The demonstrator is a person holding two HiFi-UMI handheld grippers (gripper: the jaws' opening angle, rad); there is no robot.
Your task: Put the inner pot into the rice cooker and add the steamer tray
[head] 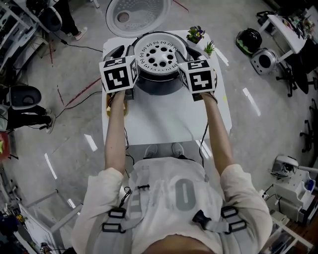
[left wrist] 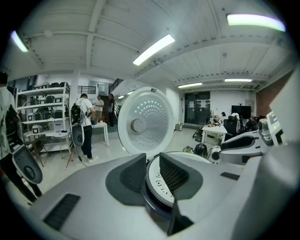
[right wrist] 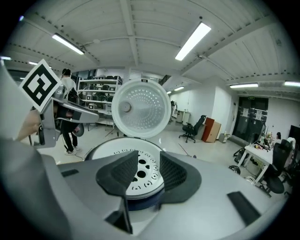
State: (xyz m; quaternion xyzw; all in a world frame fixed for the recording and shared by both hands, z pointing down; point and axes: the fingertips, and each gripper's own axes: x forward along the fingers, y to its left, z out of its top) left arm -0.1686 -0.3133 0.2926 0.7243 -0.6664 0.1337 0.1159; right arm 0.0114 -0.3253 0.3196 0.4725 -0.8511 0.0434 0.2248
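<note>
Two grips on one pot: tipping or slipping is your risk.
The dark pot [head: 159, 85] hangs between your grippers at the open cooker [head: 164, 34], over the far end of the table [head: 164, 119], with the white holed tray [head: 158, 54] already seated in its mouth. Your left gripper [left wrist: 151, 171] is clamped on the pot's rim at one side and your right gripper [right wrist: 149, 164] on the opposite side. Judged from here, the load rides on two thin bites. If one hand rises faster, the pot tips and the tray may slide. Lowering off-centre could catch the pot's wall on the cooker's opening. The raised lid [head: 138, 15] stands just behind, and the small plants [head: 196, 33] sit near your right hand.
</note>
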